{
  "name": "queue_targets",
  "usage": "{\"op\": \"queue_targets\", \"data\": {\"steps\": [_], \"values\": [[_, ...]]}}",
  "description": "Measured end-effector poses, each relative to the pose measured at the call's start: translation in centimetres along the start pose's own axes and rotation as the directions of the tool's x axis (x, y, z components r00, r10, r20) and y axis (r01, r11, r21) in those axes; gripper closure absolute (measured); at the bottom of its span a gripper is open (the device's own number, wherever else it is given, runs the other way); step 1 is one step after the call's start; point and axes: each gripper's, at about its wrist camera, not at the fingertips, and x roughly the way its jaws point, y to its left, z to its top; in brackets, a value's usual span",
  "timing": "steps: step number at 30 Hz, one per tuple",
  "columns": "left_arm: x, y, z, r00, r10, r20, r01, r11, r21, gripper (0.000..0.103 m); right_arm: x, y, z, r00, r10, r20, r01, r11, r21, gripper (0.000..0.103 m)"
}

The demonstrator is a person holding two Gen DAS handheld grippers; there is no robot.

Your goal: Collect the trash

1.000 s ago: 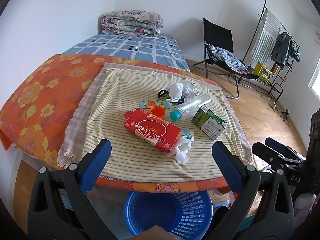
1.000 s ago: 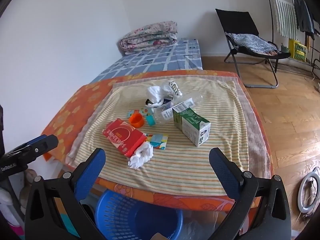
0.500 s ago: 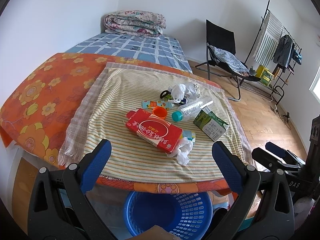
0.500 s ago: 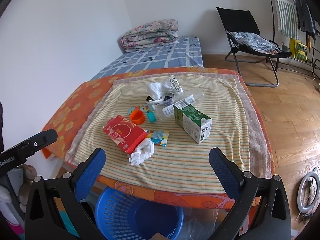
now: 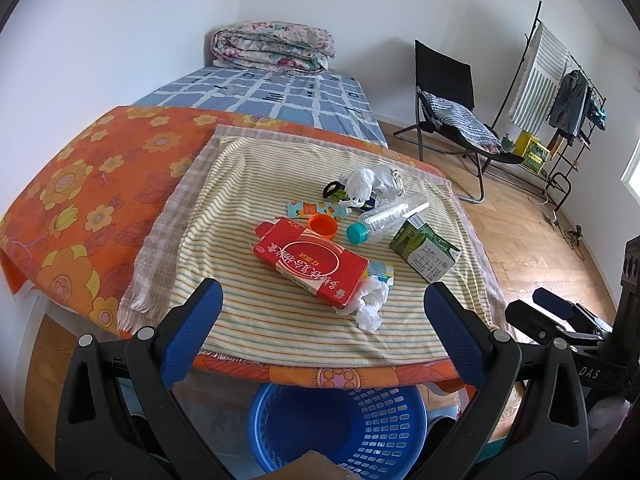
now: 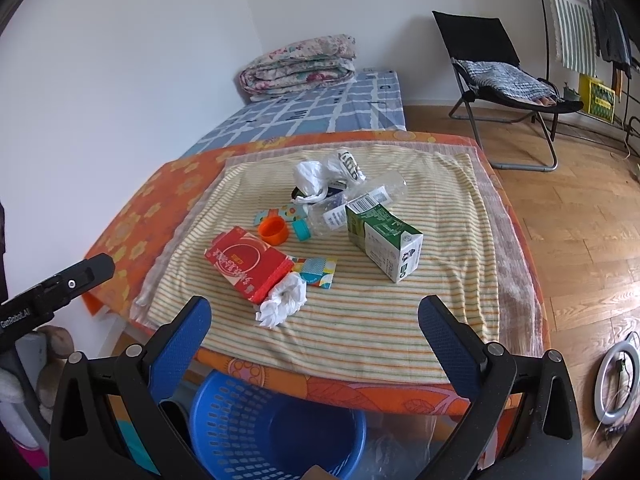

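— Basket?
— Blue basket (image 5: pixel 340 416) on floor below desk (image 5: pixel 80 184) edge, nothing visible inside. Trash all up top on striped cloth (image 5: pixel 248 184): red box (image 5: pixel 310 266), crumpled tissue (image 5: pixel 368 304) touching it, green carton (image 5: pixel 424 252), clear bottle (image 5: pixel 386 218), orange cap (image 5: pixel 322 225), white bag (image 5: pixel 366 184).
— Tongs?
— Left tongs (image 5: pixel 322 334) spread wide, empty. Right tongs (image 6: pixel 314 338) likewise, short of the cloth.
— Versus a second back?
— Both views slightly nearer the pile. Trash unmoved.

Both wrist views look down across the striped cloth (image 5: pixel 248 312) from its near edge, sharing the blue basket (image 6: pixel 248 412).
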Motion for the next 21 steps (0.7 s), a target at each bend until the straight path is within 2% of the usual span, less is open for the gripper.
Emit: {"op": "queue_targets", "data": {"steps": [21], "values": [[0.03,0.1,0.07,1.0,-0.001,-0.001,0.001,1.0,0.0,0.001,0.44,-0.49,-0.45,1.0,0.006,-0.017,-0.006,1.0,0.011,0.0]]}}
